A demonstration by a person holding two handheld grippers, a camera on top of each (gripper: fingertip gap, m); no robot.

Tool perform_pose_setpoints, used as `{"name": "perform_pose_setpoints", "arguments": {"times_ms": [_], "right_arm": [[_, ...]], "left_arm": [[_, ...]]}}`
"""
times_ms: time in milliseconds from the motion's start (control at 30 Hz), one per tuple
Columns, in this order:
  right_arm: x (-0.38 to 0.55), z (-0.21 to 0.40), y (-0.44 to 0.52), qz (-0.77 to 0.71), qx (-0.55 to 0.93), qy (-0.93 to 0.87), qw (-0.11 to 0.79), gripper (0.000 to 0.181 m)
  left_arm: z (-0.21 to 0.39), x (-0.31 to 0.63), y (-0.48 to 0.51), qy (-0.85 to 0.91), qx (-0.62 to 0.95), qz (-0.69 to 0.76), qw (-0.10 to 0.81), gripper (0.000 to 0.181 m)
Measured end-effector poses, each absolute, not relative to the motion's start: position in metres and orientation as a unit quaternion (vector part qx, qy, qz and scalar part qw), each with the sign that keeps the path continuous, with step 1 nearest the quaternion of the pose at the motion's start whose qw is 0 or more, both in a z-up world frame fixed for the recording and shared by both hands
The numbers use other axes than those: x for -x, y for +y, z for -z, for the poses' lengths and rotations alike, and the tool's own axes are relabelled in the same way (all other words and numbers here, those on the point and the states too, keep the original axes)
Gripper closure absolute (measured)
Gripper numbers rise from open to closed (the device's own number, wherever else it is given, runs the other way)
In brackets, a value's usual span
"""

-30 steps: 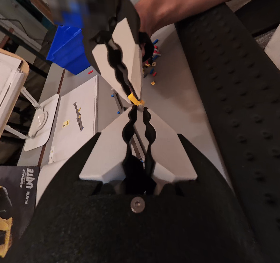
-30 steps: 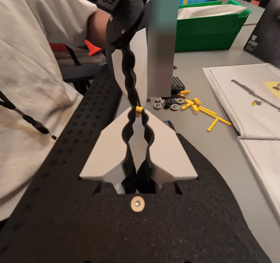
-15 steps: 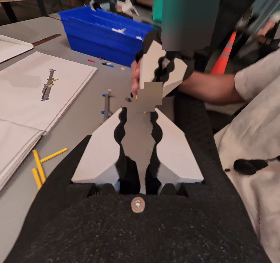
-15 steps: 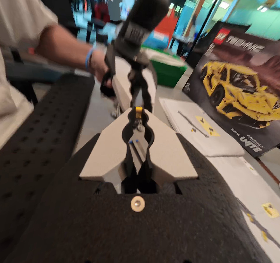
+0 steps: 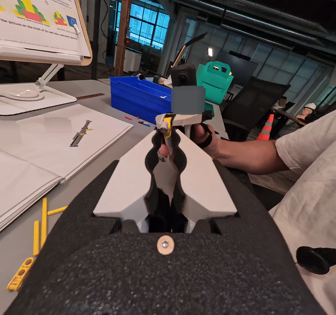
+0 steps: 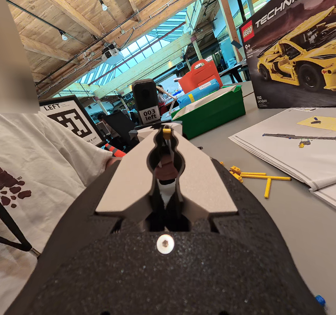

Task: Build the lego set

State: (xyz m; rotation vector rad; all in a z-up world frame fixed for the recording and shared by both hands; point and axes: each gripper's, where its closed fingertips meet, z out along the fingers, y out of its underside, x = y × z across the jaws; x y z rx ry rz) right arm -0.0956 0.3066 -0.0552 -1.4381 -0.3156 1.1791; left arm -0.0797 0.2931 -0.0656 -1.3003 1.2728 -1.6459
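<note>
Tools [image 5: 166, 133] raised off grey table [image 5: 94, 92]; wooden ceiling [image 6: 72, 15] overhead

Lettering — set box [image 6: 283, 92], camera sticker [image 6: 149, 115]

Both wrist views sit low and close above the grey table [image 5: 94, 92], facing each other along their own fingers. Left view looks toward the blue bin [image 5: 140, 95], right toward the green bin [image 6: 211, 113]. Both share the open booklet [image 5: 60, 139] [image 6: 283, 142] beside them.

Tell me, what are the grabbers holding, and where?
The right gripper pinches a small yellow Lego piece by one end, right at its tips. The left gripper is open around it, holding nothing.
</note>
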Motion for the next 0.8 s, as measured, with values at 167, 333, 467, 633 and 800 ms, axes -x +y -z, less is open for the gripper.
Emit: {"name": "perform_pose_setpoints", "arguments": {"times_ms": [167, 333, 467, 633, 800], "right_arm": [[0.095, 0.058, 0.305, -0.513, 0.615, -0.143, 0.581, 0.174], [0.088, 0.063, 0.311, -0.508, 0.628, -0.13, 0.576, 0.175], [0.092, 0.067, 0.31, -0.512, 0.634, -0.142, 0.562, 0.175], [0.098, 0.072, 0.308, -0.485, 0.648, -0.164, 0.564, 0.175], [0.094, 0.073, 0.307, -0.478, 0.654, -0.172, 0.56, 0.175]], "left_arm": [[0.067, 0.081, 0.292, 0.483, 0.497, 0.642, 0.328, 0.175], [0.07, 0.082, 0.301, 0.487, 0.501, 0.631, 0.336, 0.176], [0.066, 0.085, 0.306, 0.474, 0.498, 0.648, 0.328, 0.176], [0.061, 0.087, 0.306, 0.473, 0.488, 0.651, 0.338, 0.177], [0.066, 0.086, 0.306, 0.482, 0.49, 0.643, 0.337, 0.177]]}}
